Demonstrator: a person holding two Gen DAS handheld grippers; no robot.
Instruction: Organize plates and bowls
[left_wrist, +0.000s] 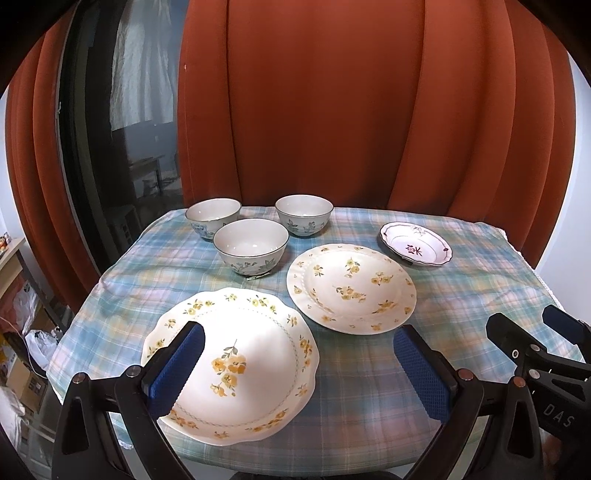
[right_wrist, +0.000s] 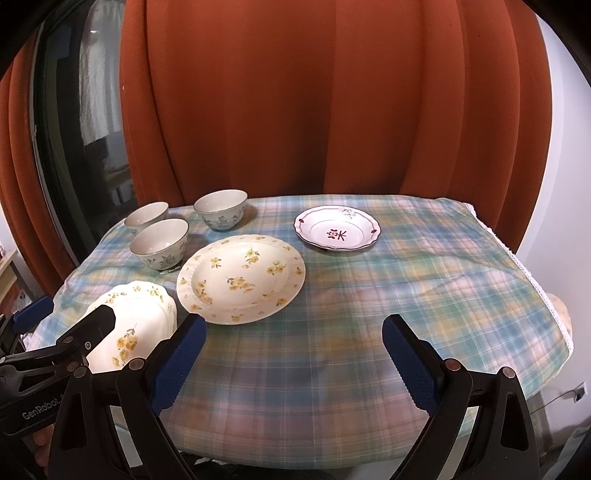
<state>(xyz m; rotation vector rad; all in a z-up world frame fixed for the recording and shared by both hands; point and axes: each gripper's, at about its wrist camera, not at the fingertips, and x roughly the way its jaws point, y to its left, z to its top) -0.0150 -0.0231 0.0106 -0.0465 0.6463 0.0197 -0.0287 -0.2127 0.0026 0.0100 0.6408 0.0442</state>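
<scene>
Nothing is stacked yet. Left gripper (left_wrist: 295, 363) and right gripper (right_wrist: 293, 354) both gape, holding nothing. Next, prob. grasp scalloped plate (left_wrist: 251, 354) w/ left at the rim.

You've got three grey-rimmed white ceramic bowls with blue-grey leaf prints clustered upright at the far left: the back-left bowl (left_wrist: 213, 218), the back-right bowl (left_wrist: 304, 214), and the nearest bowl (left_wrist: 251, 244) in front, close between them. Just right of that one lies your round cream plate with scattered yellow flowers (left_wrist: 351, 288), flat on the cloth. Closest to you sits the scalloped white plate with a yellow flower spray at its centre (left_wrist: 236, 360). Off at the far right, well apart, rests the small wavy-edged white dish with purple trim (left_wrist: 416, 243).
</scene>
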